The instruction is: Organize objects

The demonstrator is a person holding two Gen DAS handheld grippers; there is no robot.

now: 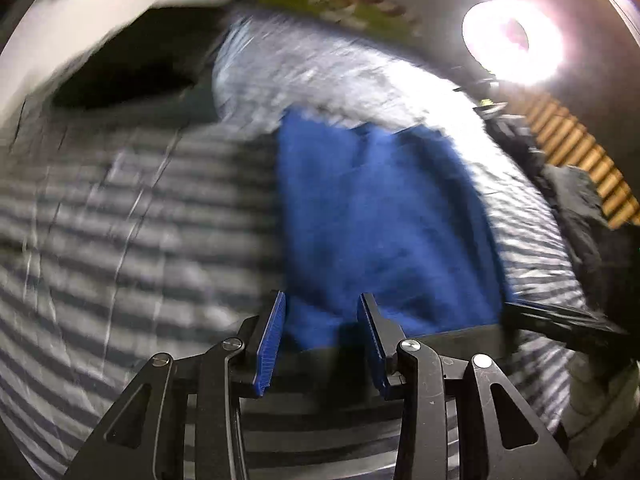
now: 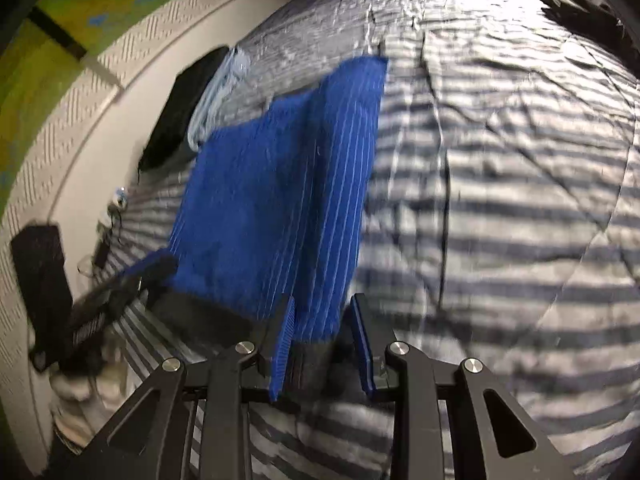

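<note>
A blue cloth (image 1: 384, 216) with a dark band along its near edge lies spread on a bed covered by a grey-and-white striped blanket (image 1: 120, 220). At the cloth's left near corner, the left hand-held gripper (image 1: 322, 312) has its fingers apart on either side of the dark edge, not pinching it. At the right near corner, the right hand-held gripper (image 2: 322, 314) straddles the pinstriped part of the cloth (image 2: 280, 184), fingers likewise apart. A white wall (image 2: 72, 128) runs beside the bed.

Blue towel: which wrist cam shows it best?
Right wrist: the blue towel shows nearly whole on the striped bedding, its pale stripes readable. Left wrist shows it blurred, stripes lost.
</note>
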